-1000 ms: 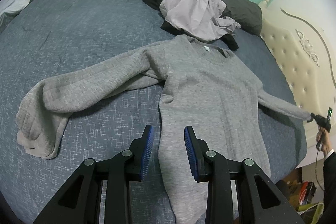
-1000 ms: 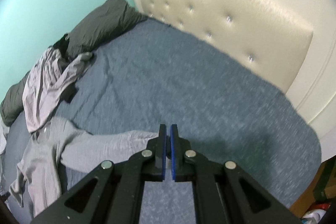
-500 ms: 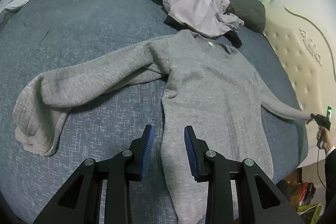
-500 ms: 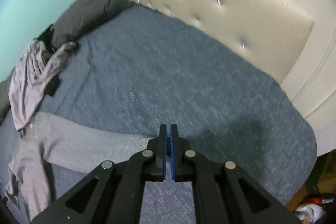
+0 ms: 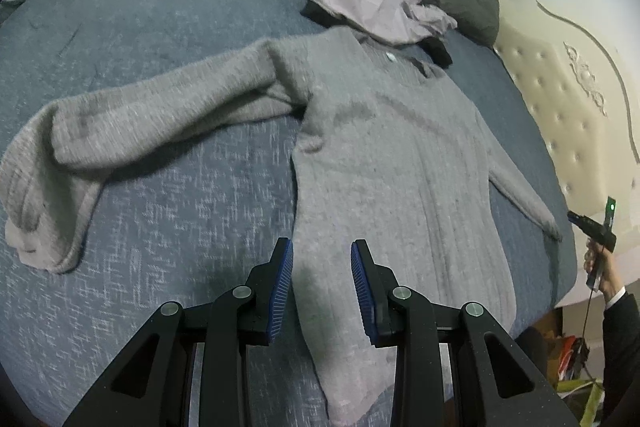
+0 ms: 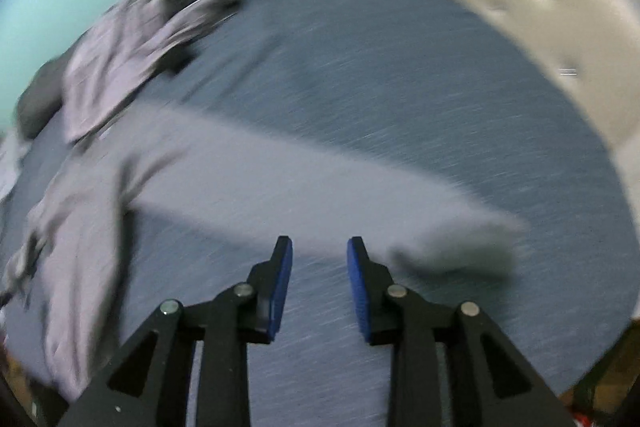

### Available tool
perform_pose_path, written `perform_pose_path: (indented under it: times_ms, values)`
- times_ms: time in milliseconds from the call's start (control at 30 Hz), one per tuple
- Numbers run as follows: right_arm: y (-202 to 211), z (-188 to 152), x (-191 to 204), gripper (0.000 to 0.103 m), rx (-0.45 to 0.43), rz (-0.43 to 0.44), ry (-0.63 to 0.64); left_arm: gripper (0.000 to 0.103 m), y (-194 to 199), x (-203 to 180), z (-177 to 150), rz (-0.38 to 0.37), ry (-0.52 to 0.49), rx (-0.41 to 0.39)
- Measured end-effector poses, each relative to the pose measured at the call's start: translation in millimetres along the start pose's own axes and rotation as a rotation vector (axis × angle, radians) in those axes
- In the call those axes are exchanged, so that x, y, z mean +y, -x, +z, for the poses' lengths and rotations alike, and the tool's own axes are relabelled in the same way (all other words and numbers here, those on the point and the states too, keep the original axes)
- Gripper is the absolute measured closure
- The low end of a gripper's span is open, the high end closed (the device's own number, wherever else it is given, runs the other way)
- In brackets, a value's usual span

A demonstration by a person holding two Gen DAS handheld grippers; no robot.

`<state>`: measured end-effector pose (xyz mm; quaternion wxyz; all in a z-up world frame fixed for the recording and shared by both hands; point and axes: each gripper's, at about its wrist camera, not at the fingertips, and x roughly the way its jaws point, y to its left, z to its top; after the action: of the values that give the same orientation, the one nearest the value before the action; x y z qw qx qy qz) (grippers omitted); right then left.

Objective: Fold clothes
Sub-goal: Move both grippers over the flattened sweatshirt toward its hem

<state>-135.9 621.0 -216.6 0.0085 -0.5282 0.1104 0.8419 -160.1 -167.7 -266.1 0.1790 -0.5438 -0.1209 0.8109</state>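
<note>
Grey sweater point(image 5: 392, 163) lies flat on the bed point(image 5: 160, 11), sleeves spread. Your left tongs point(image 5: 322, 269) hover over its lower left edge, part open, gripping nothing. Your right tongs point(image 6: 319, 267) are opening just short of the right sleeve point(image 6: 320, 183); nothing between the pads, cuff lies free to their right.

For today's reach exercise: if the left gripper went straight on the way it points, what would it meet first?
Most likely the grey sweater: the left gripper stands open, nothing between its pads, aimed down at the sweater's lower left edge lying flat on the bed. How high it hangs above the cloth cannot be told.
</note>
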Motion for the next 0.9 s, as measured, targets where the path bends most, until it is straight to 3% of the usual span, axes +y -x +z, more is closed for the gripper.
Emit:
perform_pose_path:
  times_ms: [100,400,567,900]
  values:
    - [-12,-21,55,0.075,0.087,0.100,0.113,0.070,-5,-4,-12,-0.012,-0.014,0.038]
    - [-24,-84,167,0.071,0.212,0.212,0.330,0.070,-13,-7,-50,-0.025,-0.041,0.113]
    - [-28,-119,211,0.051,0.267,0.278,0.426,0.070,-21,-8,-67,-0.044,-0.036,0.152]
    - [-33,-159,261,0.050,0.319,0.312,0.589,0.070,-40,-13,-98,-0.036,-0.072,0.231]
